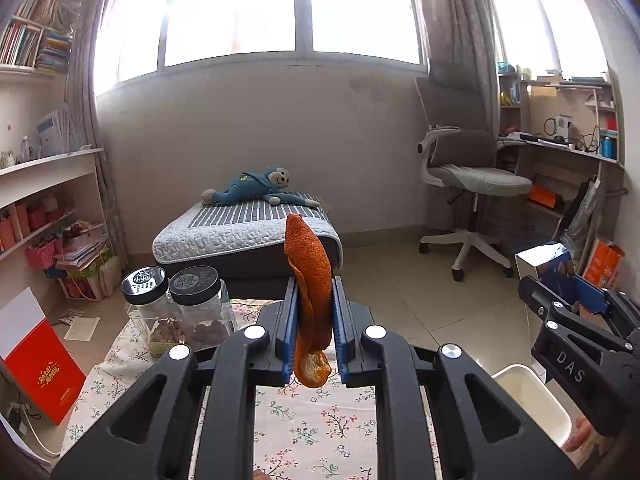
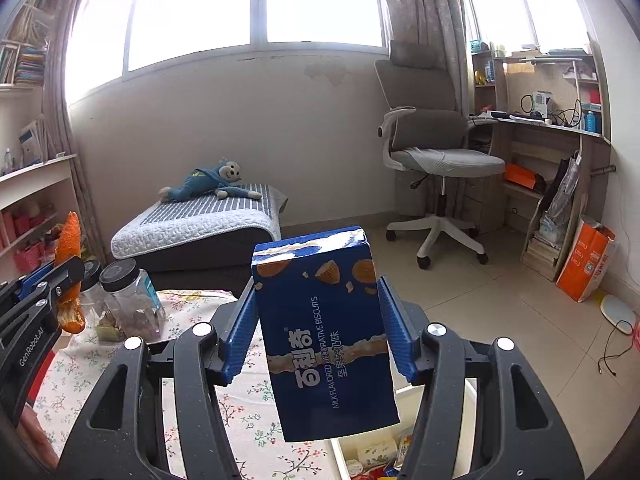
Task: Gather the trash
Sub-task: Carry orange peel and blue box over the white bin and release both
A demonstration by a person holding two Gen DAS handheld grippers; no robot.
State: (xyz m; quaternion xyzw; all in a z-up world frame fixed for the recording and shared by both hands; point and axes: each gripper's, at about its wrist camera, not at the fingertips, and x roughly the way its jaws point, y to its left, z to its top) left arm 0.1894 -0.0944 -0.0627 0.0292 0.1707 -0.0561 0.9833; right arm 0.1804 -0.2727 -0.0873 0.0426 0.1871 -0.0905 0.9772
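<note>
Right wrist alone shows bin (image 2: pixel 340 456) contents (image 2: pixel 376 454).

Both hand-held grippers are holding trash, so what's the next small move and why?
Probably lower the right hand-held gripper a little and release the biscuit box into the white bin: the box hangs partly over the bin's rim, while the left hand-held gripper holds the orange peel over the floral tablecloth.

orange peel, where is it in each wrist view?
Left wrist: orange peel at centre, clamped upright in the left hand-held gripper.
Right wrist: orange peel at far left edge, in that same gripper.
Shared landmark: blue plush monkey on the striped cushion.
</note>
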